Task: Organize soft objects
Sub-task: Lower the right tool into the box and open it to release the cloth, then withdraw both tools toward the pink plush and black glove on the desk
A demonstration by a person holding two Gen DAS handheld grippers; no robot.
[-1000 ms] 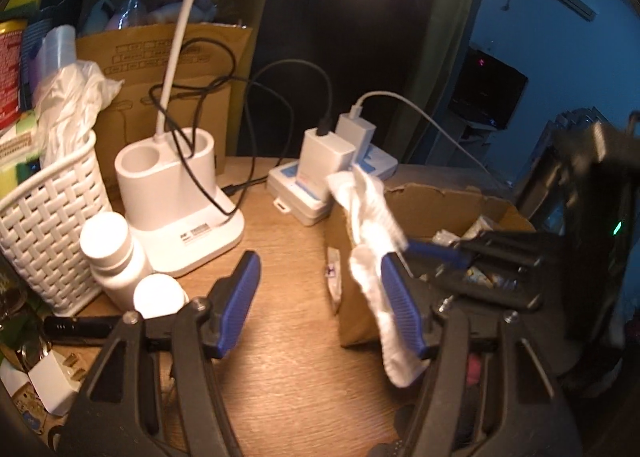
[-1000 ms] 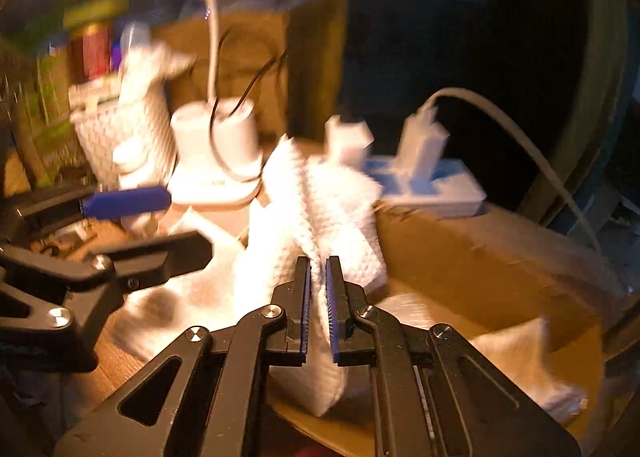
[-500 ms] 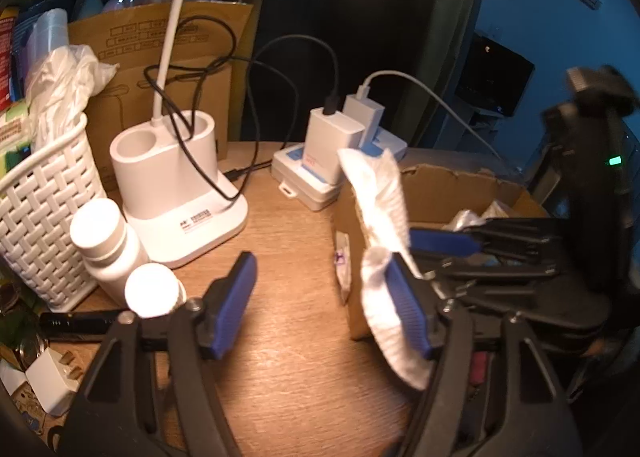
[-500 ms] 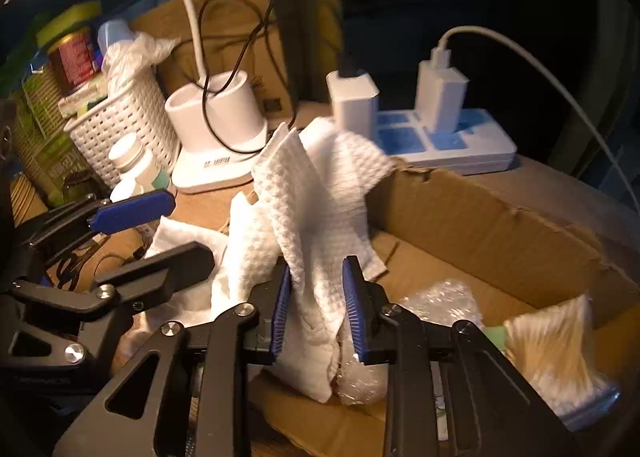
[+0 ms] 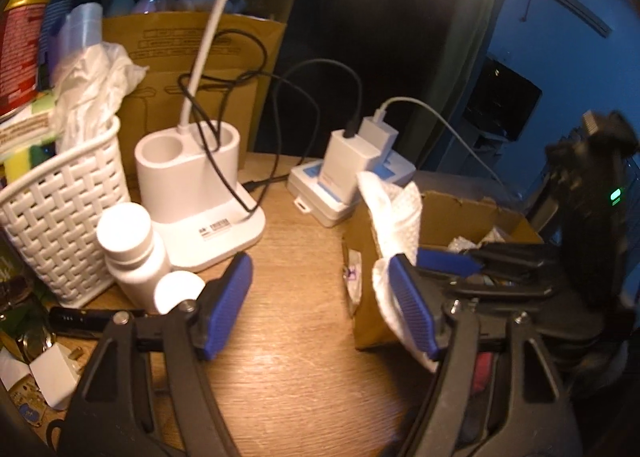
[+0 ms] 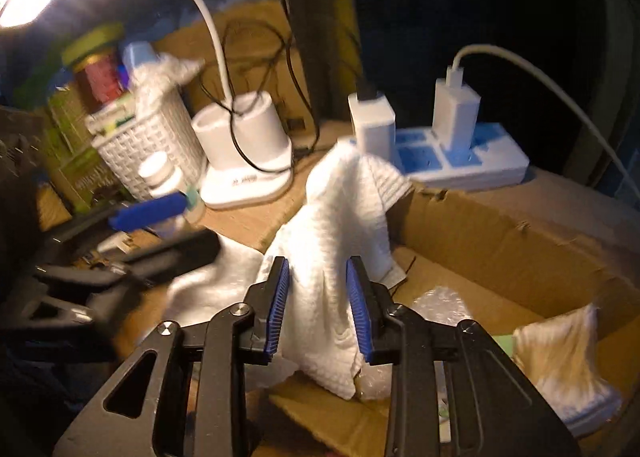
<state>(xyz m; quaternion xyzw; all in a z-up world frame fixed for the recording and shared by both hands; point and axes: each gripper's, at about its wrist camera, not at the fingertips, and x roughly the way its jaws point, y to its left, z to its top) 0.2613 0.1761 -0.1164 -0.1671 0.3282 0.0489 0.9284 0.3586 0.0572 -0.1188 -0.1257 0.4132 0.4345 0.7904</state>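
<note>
A white waffle-weave cloth point(image 6: 340, 257) hangs over the left wall of an open cardboard box point(image 6: 500, 241), part of it drooping inside the box and part spilling down the outside onto the wooden bench point(image 5: 288, 337). The right claw point(image 6: 320, 311) sits over the near left corner of the box with its blue pads apart; the cloth hangs in the gap between them, and neither pad is pressed into it. In the left wrist view the same cloth point(image 5: 396, 217) rises above the box rim and trails down the outer wall of the box point(image 5: 460, 209).

The left claw point(image 5: 324, 309) is spread wide over the bare bench, just left of the box. Its right pad lies against the hanging fold of cloth, while its left pad stands well apart, near a white pill bottle point(image 5: 128, 249). Nothing is clamped between them.

Inside the box lie a crumpled piece of bubble wrap point(image 6: 440, 305) and, at the far right end, a pale fluffy item point(image 6: 556, 353), blurred.

On the far side of the bench stand a white desk lamp base point(image 5: 192, 185) with a black cable looped through it, a white woven basket point(image 5: 56, 209) stuffed with a white plastic bag point(image 5: 92, 89), and a white and blue power strip point(image 6: 452, 161) carrying two chargers. The power strip lies just beyond the far wall of the box.
</note>
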